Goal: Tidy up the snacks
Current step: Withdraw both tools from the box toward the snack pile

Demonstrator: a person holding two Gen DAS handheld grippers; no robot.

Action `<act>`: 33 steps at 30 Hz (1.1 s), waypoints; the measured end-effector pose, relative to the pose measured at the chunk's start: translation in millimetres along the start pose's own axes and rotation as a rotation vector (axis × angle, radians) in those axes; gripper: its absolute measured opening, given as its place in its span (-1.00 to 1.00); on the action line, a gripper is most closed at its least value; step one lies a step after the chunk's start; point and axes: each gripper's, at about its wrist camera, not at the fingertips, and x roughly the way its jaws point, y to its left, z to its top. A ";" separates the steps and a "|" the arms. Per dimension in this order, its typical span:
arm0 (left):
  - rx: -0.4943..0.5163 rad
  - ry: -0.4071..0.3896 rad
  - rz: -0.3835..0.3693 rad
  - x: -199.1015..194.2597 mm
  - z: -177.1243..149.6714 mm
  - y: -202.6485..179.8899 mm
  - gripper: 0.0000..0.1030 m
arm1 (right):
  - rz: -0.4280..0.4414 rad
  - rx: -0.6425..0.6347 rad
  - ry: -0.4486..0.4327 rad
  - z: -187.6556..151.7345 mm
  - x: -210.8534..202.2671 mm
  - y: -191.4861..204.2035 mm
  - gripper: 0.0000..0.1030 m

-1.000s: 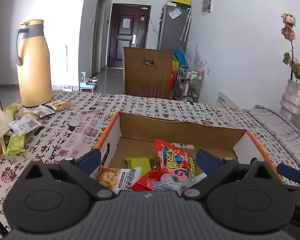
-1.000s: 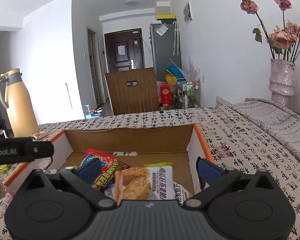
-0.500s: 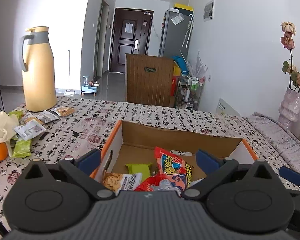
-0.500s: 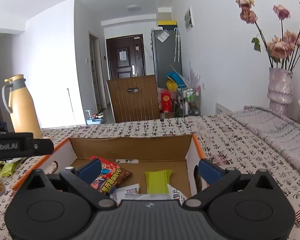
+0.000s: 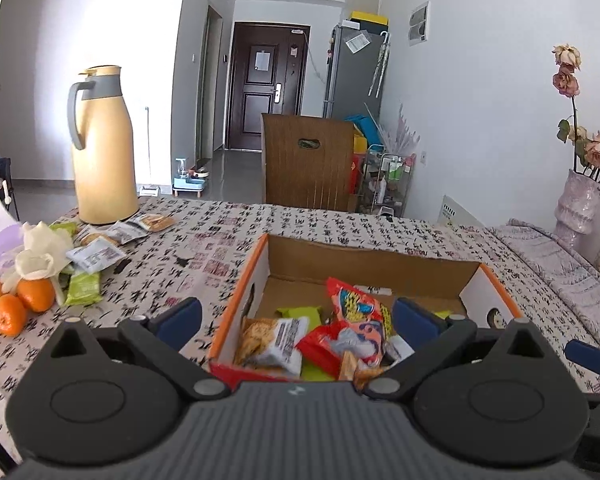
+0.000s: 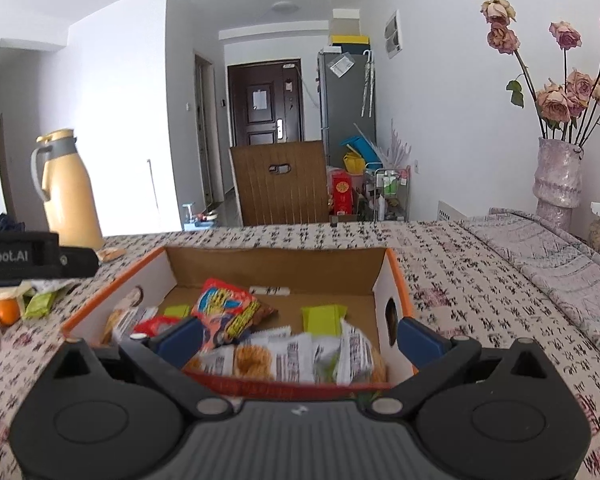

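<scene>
Left gripper [image 5: 296,316] jaws spread wide, empty, right gripper [image 6: 298,334] likewise wide and empty, both poised over near edge of cardboard box [image 5: 364,258], snack packets [image 6: 288,356] heaped inside, loose packets [image 5: 96,254] at ten o'clock by thermos [image 5: 102,148], oranges [image 5: 16,300] near them.

The left gripper [image 5: 296,316] hangs wide open, holding nothing; just ahead between its fingers sits the cardboard box [image 5: 364,258] with a red chip bag [image 5: 358,306]. Far left lie tangerines [image 5: 16,302]; beyond them stands a yellow thermos [image 5: 102,148].
</scene>
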 end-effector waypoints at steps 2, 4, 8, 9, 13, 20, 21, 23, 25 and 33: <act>0.001 0.006 0.006 -6.3 -5.4 2.8 1.00 | 0.001 -0.009 0.014 -6.5 -5.6 1.1 1.00; 0.007 0.013 0.010 -11.6 -11.5 6.3 1.00 | 0.005 -0.012 0.029 -12.4 -11.1 2.2 1.00; 0.018 0.041 0.022 -19.4 -26.6 12.9 1.00 | 0.018 -0.022 0.063 -28.0 -23.6 5.6 1.00; 0.020 0.047 0.025 -21.0 -30.2 14.3 1.00 | 0.021 -0.024 0.069 -31.1 -25.8 6.1 1.00; 0.025 0.069 0.016 -31.8 -46.1 21.1 1.00 | 0.033 -0.030 0.099 -44.5 -36.0 10.2 1.00; 0.030 0.102 0.027 -49.8 -72.6 35.2 1.00 | 0.079 -0.059 0.176 -67.9 -46.7 24.6 1.00; 0.026 0.106 0.030 -52.4 -75.4 37.3 1.00 | 0.091 -0.059 0.183 -69.6 -47.9 27.7 1.00; 0.013 0.115 0.036 -56.8 -80.4 43.2 1.00 | 0.106 -0.069 0.189 -71.0 -49.2 35.4 1.00; 0.001 0.120 0.040 -60.1 -83.5 48.7 1.00 | 0.107 -0.076 0.193 -70.1 -48.4 41.6 1.00; -0.024 0.125 0.045 -68.3 -89.3 60.3 1.00 | 0.038 -0.037 0.278 -68.3 -18.8 62.4 1.00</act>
